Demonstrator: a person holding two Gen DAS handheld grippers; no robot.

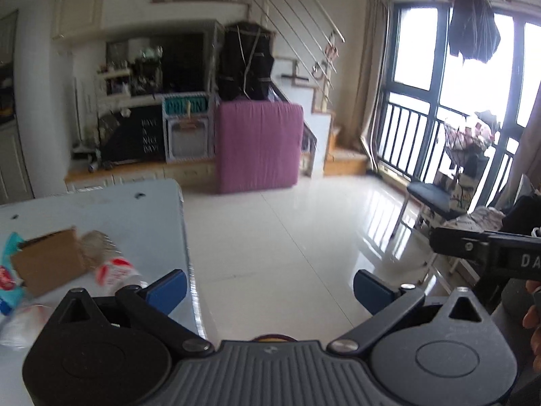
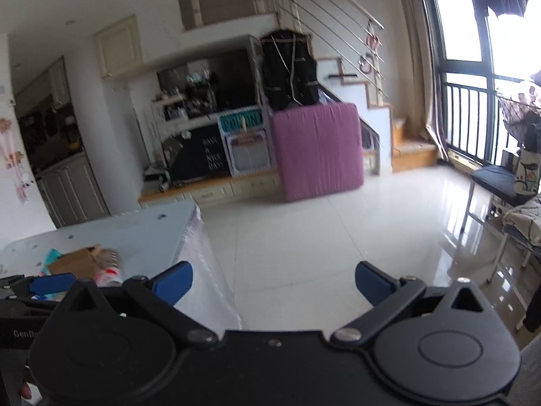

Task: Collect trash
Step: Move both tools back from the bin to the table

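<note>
Trash lies on a pale blue table point(image 1: 135, 216) at the lower left: a brown cardboard piece point(image 1: 47, 264), a clear plastic bottle with a red and white label point(image 1: 113, 270), a teal and white wrapper point(image 1: 8, 280) and a crumpled white bag point(image 1: 20, 324). My left gripper point(image 1: 270, 291) is open and empty, above the table's right edge. My right gripper point(image 2: 272, 284) is open and empty, over the floor right of the table point(image 2: 135, 237). The cardboard point(image 2: 76, 262) and bottle point(image 2: 108, 272) show in the right wrist view. The left gripper's blue finger point(image 2: 50, 284) shows there too.
A white tiled floor point(image 1: 287, 237) stretches ahead. A purple mattress point(image 1: 258, 145) leans against a low platform with shelves and a staircase. A dark chair point(image 1: 432, 196) and clothes stand by the balcony window at the right.
</note>
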